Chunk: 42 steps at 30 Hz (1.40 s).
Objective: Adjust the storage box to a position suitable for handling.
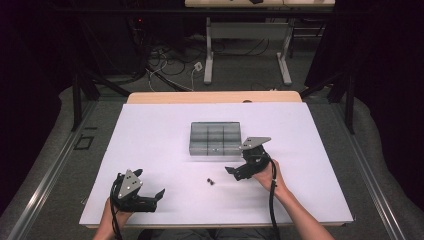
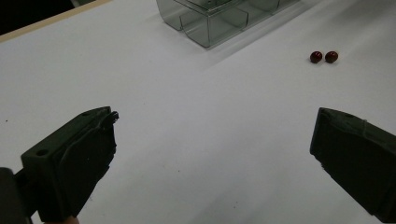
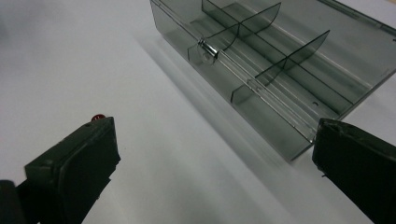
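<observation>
My left gripper (image 1: 161, 192) hovers low over the near-left part of the white table (image 1: 150, 135), jaws spread wide with bare table between them. Looking along it, I see two small red beads (image 2: 323, 57) lying side by side, touching or nearly so, on the table ahead and to the right, well short of the clear compartment box (image 2: 219, 18).

My right gripper (image 1: 229, 171) is near the middle of the table, just in front of the box's near-right corner, its jaws also released and holding nothing. From its own camera the box (image 3: 280, 65) sits close ahead, its thin dividers splitting it into compartments (I cannot make out anything inside them), a small metal latch (image 3: 208, 49) on its near wall. A speck of red (image 3: 97, 116), probably one bead, peeks over my left-hand jaw.
</observation>
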{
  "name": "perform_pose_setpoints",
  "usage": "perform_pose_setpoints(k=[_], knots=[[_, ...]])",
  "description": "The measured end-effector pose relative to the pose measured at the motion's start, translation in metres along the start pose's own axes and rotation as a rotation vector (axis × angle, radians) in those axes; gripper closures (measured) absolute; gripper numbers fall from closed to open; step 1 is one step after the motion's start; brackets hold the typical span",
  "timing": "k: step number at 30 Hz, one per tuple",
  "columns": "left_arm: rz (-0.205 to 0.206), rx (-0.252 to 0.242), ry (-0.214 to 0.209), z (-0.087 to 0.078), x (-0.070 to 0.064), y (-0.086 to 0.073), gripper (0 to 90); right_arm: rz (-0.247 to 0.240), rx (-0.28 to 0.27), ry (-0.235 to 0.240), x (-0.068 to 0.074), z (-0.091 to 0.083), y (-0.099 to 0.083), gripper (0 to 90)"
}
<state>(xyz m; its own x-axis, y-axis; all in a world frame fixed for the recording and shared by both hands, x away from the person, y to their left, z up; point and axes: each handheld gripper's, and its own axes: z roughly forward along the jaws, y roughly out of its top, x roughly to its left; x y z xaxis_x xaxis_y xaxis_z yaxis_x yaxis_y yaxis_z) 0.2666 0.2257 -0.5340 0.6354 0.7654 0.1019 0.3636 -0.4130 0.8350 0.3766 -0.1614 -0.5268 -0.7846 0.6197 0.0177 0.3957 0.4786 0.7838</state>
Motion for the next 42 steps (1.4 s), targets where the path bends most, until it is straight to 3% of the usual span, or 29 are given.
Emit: perform_pose_setpoints(k=[6,9,15,16,18,25,30,33,42], knots=[[0.002,0.006,-0.003,-0.001,-0.001,0.0,0.2,0.003,0.002,0.002,-0.004,0.005,0.007,4.4],[0.001,0.006,0.0,-0.001,0.0,0.0,0.1,0.021,-0.021,-0.006,-0.008,0.007,0.013,14.1],[-0.001,0.005,-0.001,-0.001,-0.001,0.0,0.1,0.034,-0.018,-0.018,-0.01,0.011,0.022,24.3],[0.0,0.006,-0.001,-0.001,-0.001,0.0,0.1,0.043,-0.019,-0.024,-0.012,0.016,0.026,31.7],[0.0,0.005,0.002,0.0,-0.001,-0.001,0.1,0.042,-0.02,-0.028,-0.013,0.018,0.028,34.0],[0.0,0.005,0.002,0.0,-0.001,-0.001,0.1,0.082,-0.033,-0.06,-0.026,0.028,0.044,63.2],[0.0,0.005,0.0,0.0,-0.001,-0.001,0.1,0.09,-0.04,-0.109,-0.036,0.033,0.056,81.2],[0.003,0.008,-0.002,0.0,-0.001,-0.001,0.2,0.1,-0.027,-0.138,-0.045,0.039,0.063,86.9],[0.0,0.008,-0.002,0.001,-0.001,-0.001,0.1,0.119,-0.028,-0.207,-0.059,0.054,0.079,90.0]])
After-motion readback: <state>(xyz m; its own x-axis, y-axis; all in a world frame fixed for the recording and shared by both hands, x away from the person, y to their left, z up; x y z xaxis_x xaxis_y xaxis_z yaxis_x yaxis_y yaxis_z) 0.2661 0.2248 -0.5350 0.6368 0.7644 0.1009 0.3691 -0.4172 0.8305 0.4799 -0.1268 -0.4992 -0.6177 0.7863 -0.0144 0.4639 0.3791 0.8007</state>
